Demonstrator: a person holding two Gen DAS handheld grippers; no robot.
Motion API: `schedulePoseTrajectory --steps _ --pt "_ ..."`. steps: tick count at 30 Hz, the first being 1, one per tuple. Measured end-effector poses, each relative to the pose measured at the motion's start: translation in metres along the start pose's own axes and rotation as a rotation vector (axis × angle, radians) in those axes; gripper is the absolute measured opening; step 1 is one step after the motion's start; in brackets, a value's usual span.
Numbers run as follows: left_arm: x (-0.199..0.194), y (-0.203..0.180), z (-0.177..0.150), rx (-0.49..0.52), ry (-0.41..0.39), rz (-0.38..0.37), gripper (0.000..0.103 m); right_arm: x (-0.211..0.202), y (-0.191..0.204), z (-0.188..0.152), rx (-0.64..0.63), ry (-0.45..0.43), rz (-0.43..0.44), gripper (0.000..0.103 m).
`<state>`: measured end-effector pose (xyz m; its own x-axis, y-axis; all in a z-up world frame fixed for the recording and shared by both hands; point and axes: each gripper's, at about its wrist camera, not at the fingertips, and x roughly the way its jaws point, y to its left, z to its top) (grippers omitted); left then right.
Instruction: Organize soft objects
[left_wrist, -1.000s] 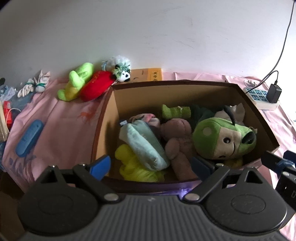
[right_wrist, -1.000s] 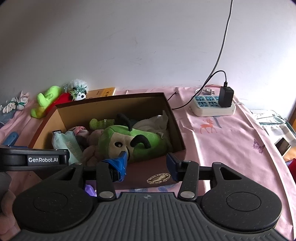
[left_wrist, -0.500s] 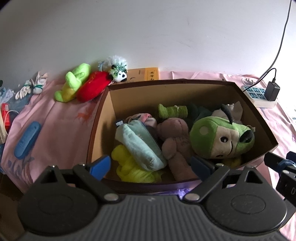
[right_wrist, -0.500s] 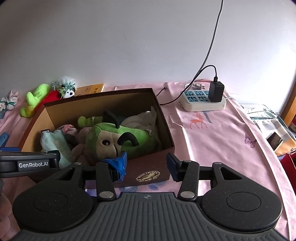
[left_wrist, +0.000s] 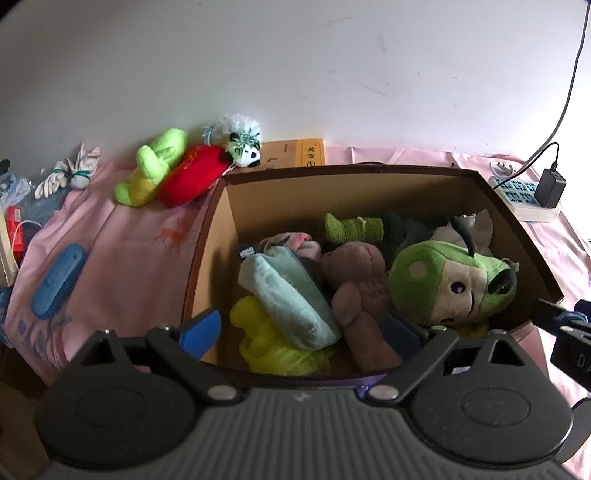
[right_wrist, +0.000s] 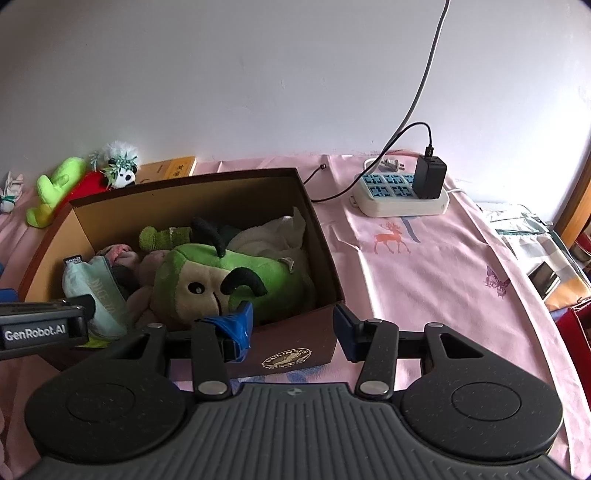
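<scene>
A white wall (right_wrist: 221, 74) fills the upper half of both views. Below it lies a pink cloth (right_wrist: 424, 266) printed with an orange deer (right_wrist: 392, 238) and a purple butterfly (right_wrist: 496, 282). At two o'clock in the right wrist view sits a white power strip (right_wrist: 400, 194) with blue sockets, a black charger (right_wrist: 429, 177) plugged into it. A grey cable (right_wrist: 424, 77) runs up the wall. At eleven o'clock, a yellow book (left_wrist: 299, 157) lies against the wall. At nine o'clock in the left wrist view, a blue remote (left_wrist: 58, 280) rests on the cloth.
</scene>
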<state>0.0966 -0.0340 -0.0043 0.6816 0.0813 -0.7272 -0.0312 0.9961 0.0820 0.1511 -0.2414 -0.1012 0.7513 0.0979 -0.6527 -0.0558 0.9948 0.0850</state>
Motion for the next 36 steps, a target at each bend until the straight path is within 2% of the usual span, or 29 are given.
schedulePoseTrajectory --steps 8,15,28,33,36 --pt "0.009 0.001 0.002 0.015 -0.016 0.029 0.094 0.017 0.006 0.008 -0.027 0.049 -0.014 0.036" --pt "0.014 0.01 0.004 -0.022 -0.043 0.041 0.094 0.023 0.005 0.01 -0.044 0.056 -0.015 0.038" --pt "0.017 -0.001 0.003 0.0 -0.033 0.021 0.094 0.021 0.001 0.011 -0.017 0.052 -0.024 0.037" --pt "0.016 0.005 0.002 -0.029 -0.018 -0.01 0.094 0.011 -0.001 0.01 -0.006 0.031 -0.034 0.037" --pt "0.011 0.006 0.0 -0.03 -0.038 -0.019 0.093 0.006 -0.002 0.009 0.003 0.02 -0.039 0.037"
